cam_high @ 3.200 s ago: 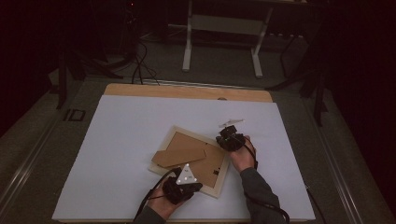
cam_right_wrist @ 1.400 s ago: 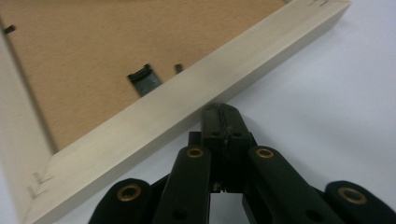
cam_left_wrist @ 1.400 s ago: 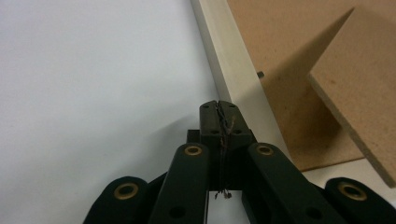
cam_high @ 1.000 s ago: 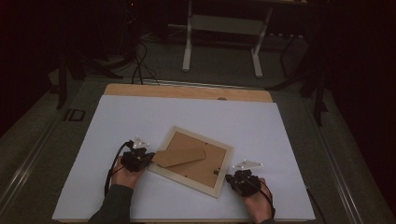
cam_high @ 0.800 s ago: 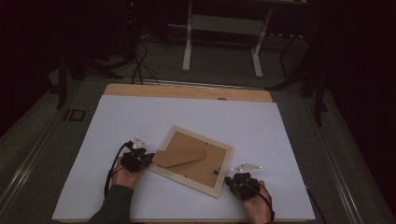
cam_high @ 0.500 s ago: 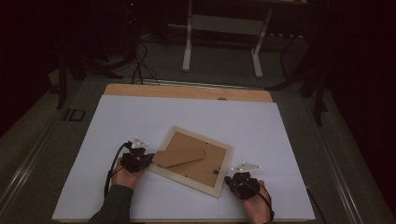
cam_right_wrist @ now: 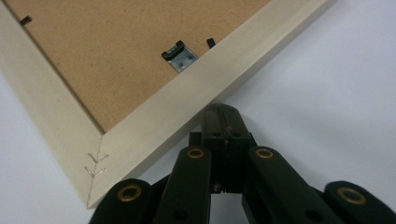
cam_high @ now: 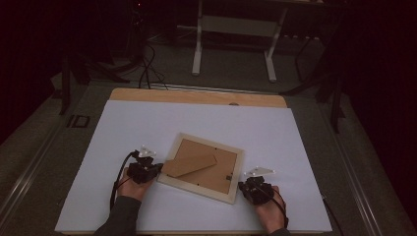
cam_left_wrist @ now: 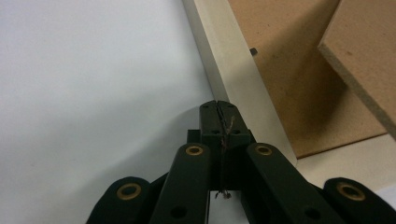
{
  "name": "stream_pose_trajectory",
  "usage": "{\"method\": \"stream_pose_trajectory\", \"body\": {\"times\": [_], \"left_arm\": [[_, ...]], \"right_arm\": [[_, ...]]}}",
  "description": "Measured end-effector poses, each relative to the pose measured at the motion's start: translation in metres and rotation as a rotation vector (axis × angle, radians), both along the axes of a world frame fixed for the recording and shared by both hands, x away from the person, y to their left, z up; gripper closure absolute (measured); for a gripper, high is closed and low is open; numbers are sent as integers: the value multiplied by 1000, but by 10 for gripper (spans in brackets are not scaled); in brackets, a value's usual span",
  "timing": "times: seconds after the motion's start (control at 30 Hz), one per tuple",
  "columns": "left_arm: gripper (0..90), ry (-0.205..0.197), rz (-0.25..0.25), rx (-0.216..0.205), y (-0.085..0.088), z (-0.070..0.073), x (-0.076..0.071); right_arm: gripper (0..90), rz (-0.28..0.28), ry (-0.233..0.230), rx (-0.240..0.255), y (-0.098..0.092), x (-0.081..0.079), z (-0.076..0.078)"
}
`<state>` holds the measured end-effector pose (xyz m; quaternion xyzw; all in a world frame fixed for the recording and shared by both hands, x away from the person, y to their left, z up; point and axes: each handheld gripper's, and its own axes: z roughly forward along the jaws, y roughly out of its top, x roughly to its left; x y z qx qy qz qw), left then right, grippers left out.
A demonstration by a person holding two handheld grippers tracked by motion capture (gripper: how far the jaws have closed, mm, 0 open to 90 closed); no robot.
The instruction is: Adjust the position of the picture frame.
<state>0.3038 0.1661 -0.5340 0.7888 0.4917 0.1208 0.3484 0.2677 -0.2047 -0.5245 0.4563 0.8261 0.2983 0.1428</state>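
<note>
Frame (cam_high: 201, 167) lies back-up, long axis slanting toward the near right, between two closed, empty tools.

sheet (cam_high: 206, 123): white, covers most of table, frame centre | table (cam_high: 196, 96): wooden strip bare along sheet's upper edge | stand (cam_high: 236, 29): white legs, top centre | cables (cam_high: 147, 69): on floor, upper left
</note>
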Motion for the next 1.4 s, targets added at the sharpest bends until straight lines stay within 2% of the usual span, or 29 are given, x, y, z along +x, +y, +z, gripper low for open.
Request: {"method": "stream_pose_trajectory", "body": {"times": [0.07,0.1,0.4,0.77,1.0,1.17,1.23,1.33,1.4], "left_arm": [[900,2,-2,1,0,0,0],[900,13,6,-13,-2,0,-2],[900,15,8,-4,-6,1,-6],[900,16,17,-13,-10,1,-9],[900,18,14,-16,-12,1,-9],[900,2,5,-25,-14,3,-10],[900,-6,1,-21,-15,4,-10],[900,-1,1,-36,-14,3,-9],[900,-7,4,-29,-15,2,-9]], "right_arm": [[900,0,4,0,-1,3,0],[900,3,6,-2,-3,6,0],[900,-10,6,5,-8,14,0],[900,-26,5,-2,-11,33,1],[900,-31,5,-5,-12,39,1],[900,-42,11,16,-16,46,1],[900,-48,15,27,-18,47,0],[900,-44,3,31,-18,46,-1],[900,-41,0,38,-19,45,-1]]}}
